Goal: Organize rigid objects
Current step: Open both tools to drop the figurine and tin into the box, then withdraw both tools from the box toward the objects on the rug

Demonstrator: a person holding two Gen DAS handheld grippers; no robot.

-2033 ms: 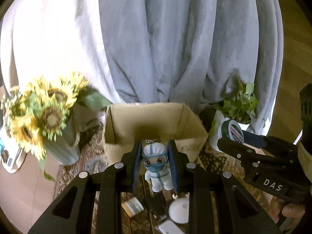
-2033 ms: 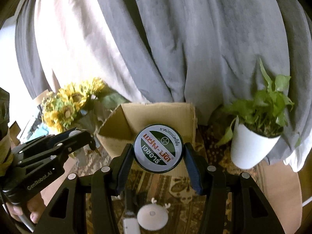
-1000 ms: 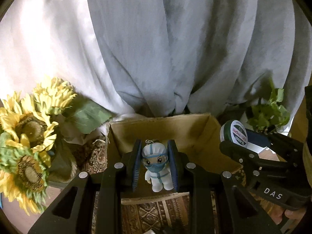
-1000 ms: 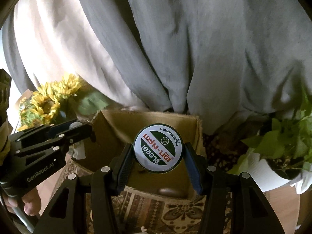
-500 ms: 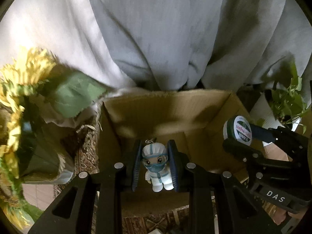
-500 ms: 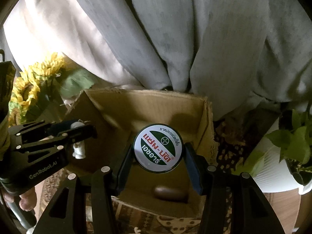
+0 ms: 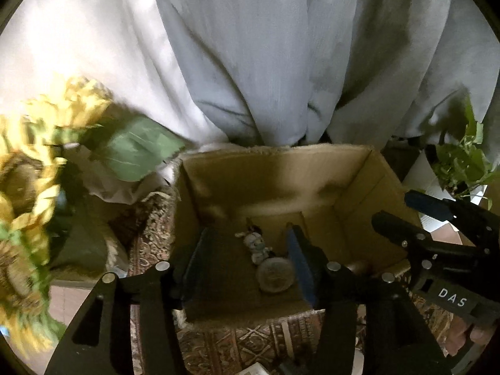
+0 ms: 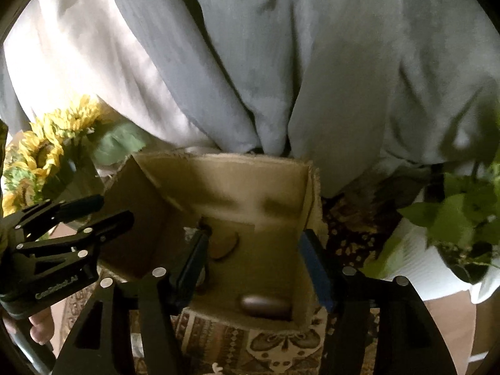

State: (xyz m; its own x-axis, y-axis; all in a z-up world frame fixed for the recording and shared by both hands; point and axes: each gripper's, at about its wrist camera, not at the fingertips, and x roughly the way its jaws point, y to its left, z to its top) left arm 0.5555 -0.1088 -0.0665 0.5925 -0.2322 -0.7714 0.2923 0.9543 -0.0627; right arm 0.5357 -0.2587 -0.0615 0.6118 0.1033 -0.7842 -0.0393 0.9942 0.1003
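Both claws over the cardboard box (image 7: 384, 168), left gripper (image 7: 247, 259) & right gripper (image 8: 254, 262) spread wide w/ nothing held; figurine (image 7: 258, 247) & round tin (image 7: 275, 274) lie touching on box floor, dark oval obj (image 8: 265, 307) near front wall

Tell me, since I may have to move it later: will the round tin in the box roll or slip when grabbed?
The round tin lies flat on the cardboard box floor, so it probably won't roll. Its smooth-looking rim may slip in a claw. The figurine beside it could get nudged.
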